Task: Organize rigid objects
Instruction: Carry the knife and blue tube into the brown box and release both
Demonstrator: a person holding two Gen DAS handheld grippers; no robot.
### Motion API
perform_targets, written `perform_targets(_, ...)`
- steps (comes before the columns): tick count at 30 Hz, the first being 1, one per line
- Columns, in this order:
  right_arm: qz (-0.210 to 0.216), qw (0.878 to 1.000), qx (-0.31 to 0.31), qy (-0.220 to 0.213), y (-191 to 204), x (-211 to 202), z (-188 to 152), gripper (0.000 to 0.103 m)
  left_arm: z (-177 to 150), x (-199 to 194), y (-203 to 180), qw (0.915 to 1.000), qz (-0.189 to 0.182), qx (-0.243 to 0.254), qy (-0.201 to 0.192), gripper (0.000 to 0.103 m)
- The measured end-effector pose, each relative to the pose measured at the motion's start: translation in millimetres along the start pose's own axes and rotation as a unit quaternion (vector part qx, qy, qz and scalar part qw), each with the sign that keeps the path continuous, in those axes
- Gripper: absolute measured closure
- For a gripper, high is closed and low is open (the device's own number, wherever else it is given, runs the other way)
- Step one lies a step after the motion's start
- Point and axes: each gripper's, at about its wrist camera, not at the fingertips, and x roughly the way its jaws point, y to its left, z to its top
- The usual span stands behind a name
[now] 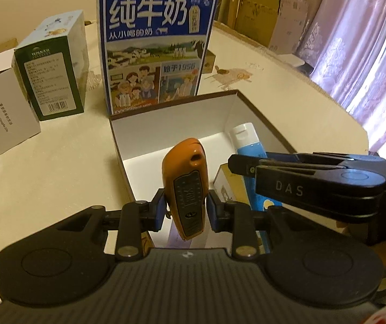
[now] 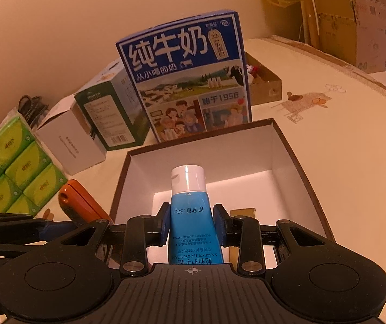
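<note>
- Left tongs [image 1: 187, 210] clamped on an orange handheld device [image 1: 187, 189], blue pads pressing its two sides, nose pointing out ahead and down toward the open box [image 1: 171, 116].
- Right tongs [image 2: 192, 225] clamped on a blue hand-cream tube [image 2: 193, 210], white cap forward, hanging over the same box, just inside its near wall.
- Already lying inside, below and right of the left tongs: a small yellowish carton [image 1: 226, 186], only partly seen, so hard to say how much floor it takes.
- Best to lower each item until it nearly rests on the white floor before parting the pads; no dropping from height.
- Worth aiming the orange device at the bare floor straight ahead of the left tongs, clear of the carton.
- Worth laying the tube flat along the wall on the right tongs' right, cap away from the near rim.
- One pair at a time: both tongs sit close side by side, and a clash looks likely otherwise.
- Tall blue milk carton [image 2: 187, 86] stands just beyond the box's far wall; better kept untouched on the bench [image 1: 287, 89].
</note>
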Motion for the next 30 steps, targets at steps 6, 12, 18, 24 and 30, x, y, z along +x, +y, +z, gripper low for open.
perform_targets(6,-0.004,1.000,-0.001,0.010,-6,16,0,0.072,3,21,4,0.9999,0.004,0.004,0.016,0.077)
perform_targets(12,-0.011,1.000,-0.004,0.017,-12,30,2,0.072,4,43,6,0.9992,0.003,0.009,0.038,0.076)
perform_targets(18,-0.011,1.000,0.006,0.023,-15,38,4,0.072,11,48,5,0.9995,0.002,0.009,0.032,0.077)
perform_targets(24,-0.022,1.000,0.005,0.015,-14,37,10,0.072,9,37,13,0.9997,0.004,-0.014,0.019,0.076)
perform_targets(30,-0.018,1.000,0.022,0.003,-14,27,15,0.072,4,22,20,0.9993,-0.001,-0.035,0.012,0.075)
